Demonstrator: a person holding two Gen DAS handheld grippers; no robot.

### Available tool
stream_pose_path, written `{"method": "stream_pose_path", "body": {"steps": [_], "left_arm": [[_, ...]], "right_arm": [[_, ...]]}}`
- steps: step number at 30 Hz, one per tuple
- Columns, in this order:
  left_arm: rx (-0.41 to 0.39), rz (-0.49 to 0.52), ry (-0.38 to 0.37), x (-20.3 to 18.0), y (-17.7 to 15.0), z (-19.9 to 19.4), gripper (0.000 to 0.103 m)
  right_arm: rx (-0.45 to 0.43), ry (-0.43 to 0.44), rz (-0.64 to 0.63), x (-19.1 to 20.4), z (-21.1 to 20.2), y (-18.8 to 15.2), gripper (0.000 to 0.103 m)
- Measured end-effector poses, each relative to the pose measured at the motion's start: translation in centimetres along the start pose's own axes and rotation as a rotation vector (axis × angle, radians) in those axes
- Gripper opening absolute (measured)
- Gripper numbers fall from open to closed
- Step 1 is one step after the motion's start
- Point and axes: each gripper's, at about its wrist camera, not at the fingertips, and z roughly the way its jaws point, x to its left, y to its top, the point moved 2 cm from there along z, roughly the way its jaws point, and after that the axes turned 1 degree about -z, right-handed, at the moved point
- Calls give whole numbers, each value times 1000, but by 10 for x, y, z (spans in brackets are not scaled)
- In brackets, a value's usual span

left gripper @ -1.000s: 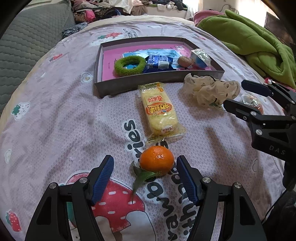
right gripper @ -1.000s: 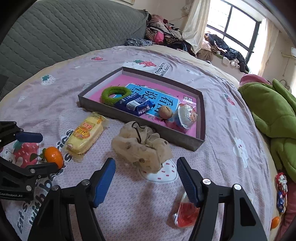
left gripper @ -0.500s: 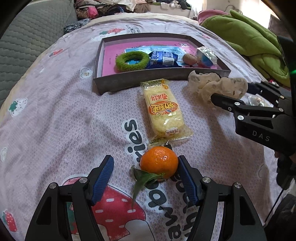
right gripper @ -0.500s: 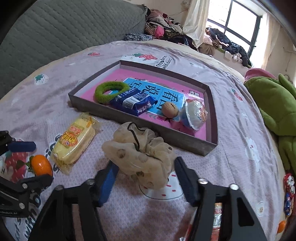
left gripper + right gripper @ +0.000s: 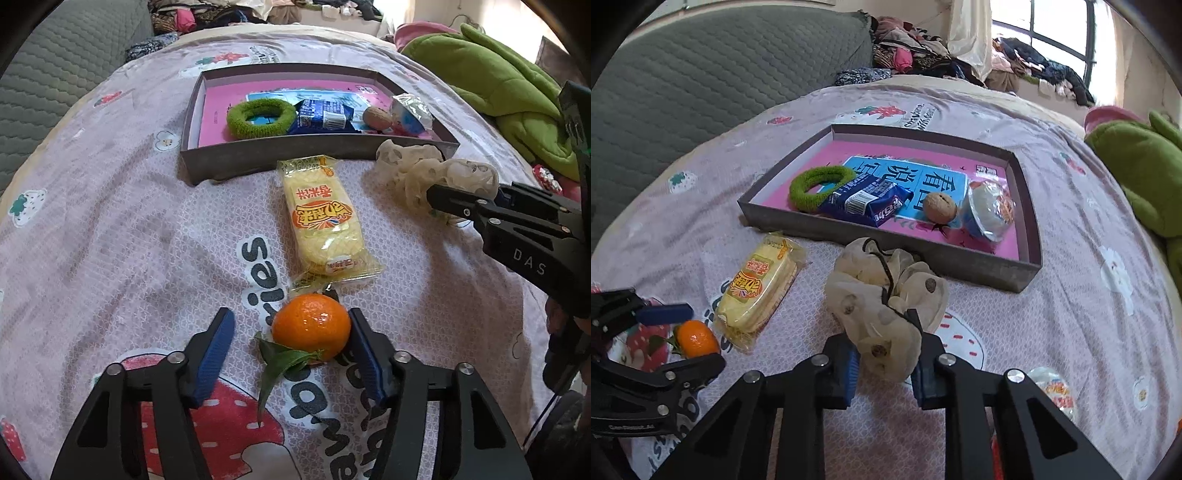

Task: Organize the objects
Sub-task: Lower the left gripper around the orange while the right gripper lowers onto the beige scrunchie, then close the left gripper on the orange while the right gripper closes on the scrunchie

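Meanwhile right gripper (image 5: 882, 373) fingers pinch ruffled scrunchie (image 5: 882, 299); left gripper (image 5: 291, 354) wide around glossy mandarin (image 5: 311, 325).

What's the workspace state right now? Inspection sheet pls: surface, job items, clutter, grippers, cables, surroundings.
Surface: bedsheet with strawberry print, wrinkled.
Job items: box holds green ring, blue pack, walnut, cup. Outside the box: cake, orange, scrunchie.
Clutter: wrapped snack on the sheet, near right edge.
Grippers: left gripper open around the orange, right-hand pad touching it; right gripper shut on the scrunchie.
Cables: thin dark cable below the right gripper.
Surroundings: grey headboard, green blanket, clothes pile by the window.
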Motion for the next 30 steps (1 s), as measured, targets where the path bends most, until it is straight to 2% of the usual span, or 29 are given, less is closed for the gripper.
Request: {"method": "stream_pose_path", "body": {"steps": [1, 3, 10, 22, 30], "left_arm": [[-2, 2, -9, -1, 0, -1, 49], [-10, 7, -22, -4, 0, -4, 41], [-11, 16, -19, -5, -1, -7, 41], [-65, 23, 17, -2, 2, -25, 41], [-93, 6, 5, 2, 5, -35, 41]], "right_arm": [[-1, 6, 7, -1, -1, 0, 23], [-7, 17, 25, -3, -4, -1, 23], [-24, 72, 89, -8, -16, -5, 23], [-77, 104, 99, -3, -41, -4, 23], [-92, 120, 82, 8, -52, -7, 23]]}}
